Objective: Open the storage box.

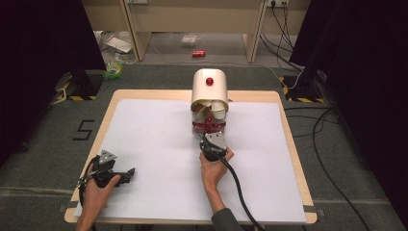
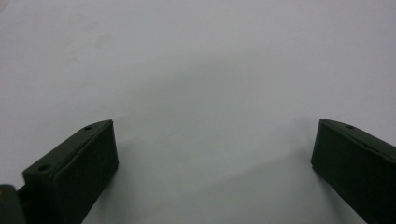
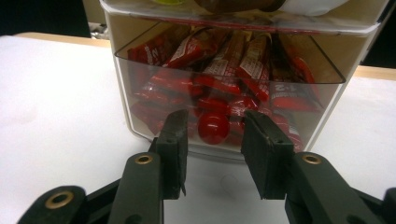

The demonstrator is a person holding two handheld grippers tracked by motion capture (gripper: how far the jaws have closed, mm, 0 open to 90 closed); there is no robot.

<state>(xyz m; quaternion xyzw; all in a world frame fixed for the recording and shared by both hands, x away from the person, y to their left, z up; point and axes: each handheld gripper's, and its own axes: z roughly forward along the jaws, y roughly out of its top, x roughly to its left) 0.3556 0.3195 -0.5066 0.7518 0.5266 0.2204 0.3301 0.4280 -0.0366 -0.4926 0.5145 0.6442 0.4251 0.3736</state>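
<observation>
A small cream cabinet [image 1: 210,89] with a rounded lid and a red knob [image 1: 210,81] stands at the table's far middle. Its lower clear drawer [image 3: 140,107] holds several red packets [image 3: 224,60] and carries a round red knob [image 3: 213,128] on its front. My right gripper [image 3: 215,116] is open right in front of that drawer, one jaw on each side of the knob and neither touching it. In the high view the right gripper [image 1: 208,138] points at the cabinet's base. My left gripper [image 1: 129,172] rests open low on the white sheet [image 2: 196,70] at the near left, and holds nothing.
A white sheet [image 1: 159,139] covers most of the wooden table [image 1: 292,144]. Behind the table, on the floor, lie a red can [image 1: 198,53], some litter [image 1: 115,67] and cables [image 1: 327,125]. Black curtains hang at both sides.
</observation>
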